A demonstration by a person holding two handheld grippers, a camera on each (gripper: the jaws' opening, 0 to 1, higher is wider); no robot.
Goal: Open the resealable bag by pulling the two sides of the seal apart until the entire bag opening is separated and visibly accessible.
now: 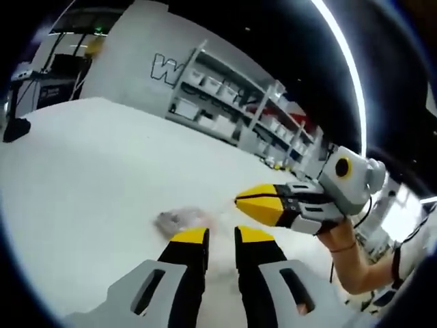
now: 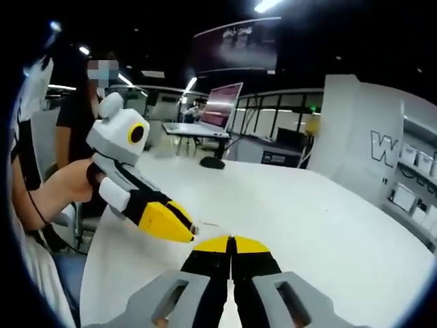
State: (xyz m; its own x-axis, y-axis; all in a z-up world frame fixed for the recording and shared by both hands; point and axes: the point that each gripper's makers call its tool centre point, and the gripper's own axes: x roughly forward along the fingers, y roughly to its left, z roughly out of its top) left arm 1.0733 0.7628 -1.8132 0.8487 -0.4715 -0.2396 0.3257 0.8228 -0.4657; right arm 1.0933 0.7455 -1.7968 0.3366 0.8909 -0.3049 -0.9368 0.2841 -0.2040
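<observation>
Bag position: resealable bag (image 1: 183, 220) lies flat on the white counter (image 1: 82, 171), just beyond the left gripper (image 1: 222, 236) tips in the left gripper view. It reads as a pale, crumpled, see-through patch; the seal edge cannot be made out.

Left gripper: jaws a narrow gap apart, nothing visibly between them. In the right gripper view the same gripper (image 2: 179, 229) comes in from the left with its yellow tips together, and something thin and faint hangs at the tip; too small to identify.

Right gripper: in the right gripper view its own jaws (image 2: 231, 244) are closed tip to tip, and no film is visible between them. In the left gripper view it (image 1: 263, 203) enters from the right, tips pointing toward the bag, above the counter and near the left gripper.

Task state (judgement): seal looks unopened; neither side appears to be held yet.

Risk 1: thin, limp film on a smooth counter. A jaw closing on it could pinch both layers together, so pulling would drag the bag rather than part the seal.

Risk 2: one-sided grip. The bag would likely slide across the counter.

Risk 3: grippers close together. Tips could collide while reaching for the same edge.

Risk 4: transparent bag on white. Seal edge is easy to miss.
</observation>
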